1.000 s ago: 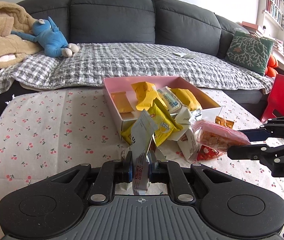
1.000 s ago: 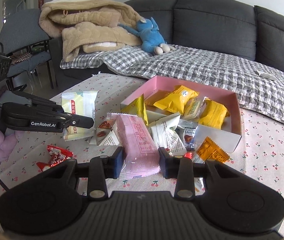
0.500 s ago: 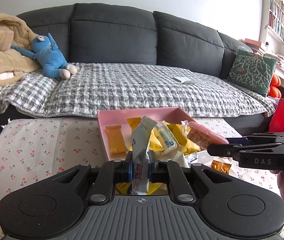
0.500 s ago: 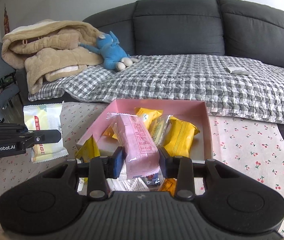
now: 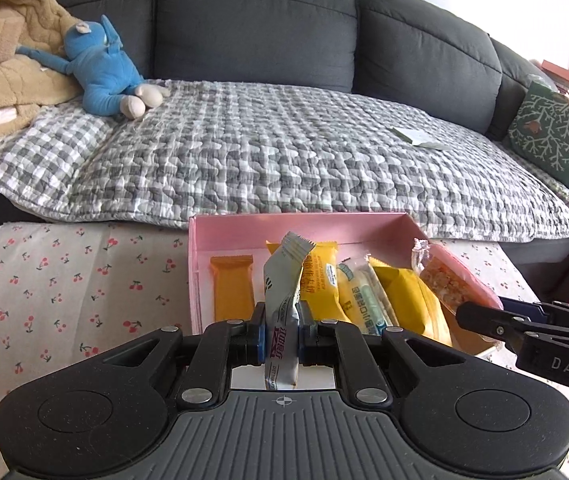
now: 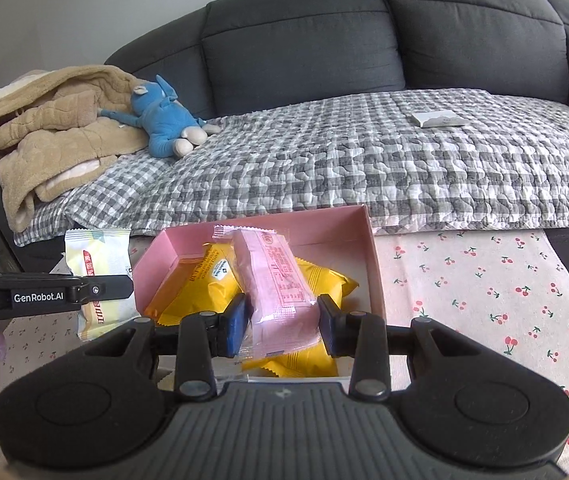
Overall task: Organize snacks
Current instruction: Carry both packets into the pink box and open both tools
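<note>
1. Both grippers have advanced toward the pink box [image 5: 284, 227] since the earlier frames; the loose pile on the desk [image 5: 64, 280] has dropped out of sight.
2. Left gripper [image 5: 280, 338]: fingers clamped on a silver packet [image 5: 284, 280], upright above the pink box's near edge.
3. Right gripper [image 6: 280, 324]: fingers pinching a pink packet [image 6: 272, 276] over the yellow packets [image 6: 200, 284] inside the pink box.

Both wrist views face sofa [image 5: 252, 40], sharing pink box [image 6: 372, 256].
</note>
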